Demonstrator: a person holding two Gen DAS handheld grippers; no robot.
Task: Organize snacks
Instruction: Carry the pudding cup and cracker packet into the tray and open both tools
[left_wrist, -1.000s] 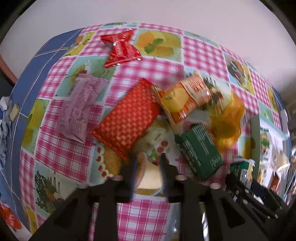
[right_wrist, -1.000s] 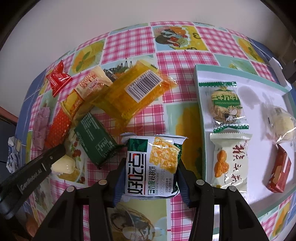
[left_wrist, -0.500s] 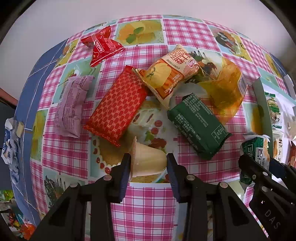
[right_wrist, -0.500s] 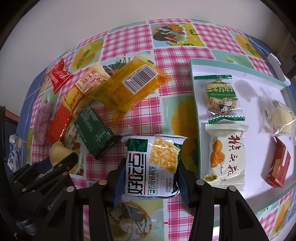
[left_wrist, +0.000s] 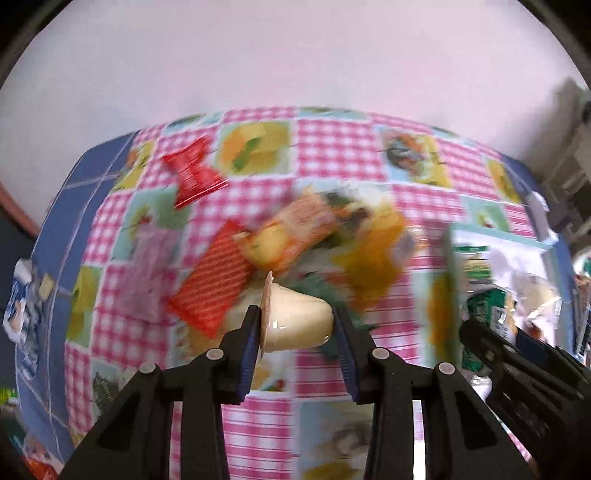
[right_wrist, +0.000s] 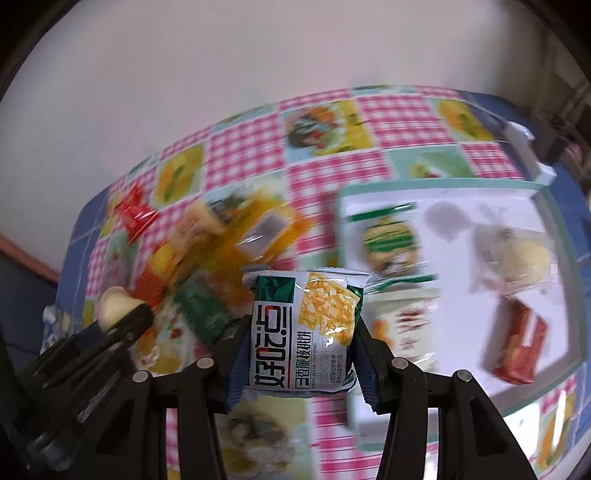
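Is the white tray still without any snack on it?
No, the white tray already holds several wrapped snacks, among them a red packet.

A plain pale wall (evenly lit) backs the checkered tablecloth.

Glossy plastic jelly cup, shiny film cracker packet, smooth printed tablecloth.

We see a tablecloth with a heap of snack packets on its left part. To the right of the heap lies a tray, and several more packets lie in it.
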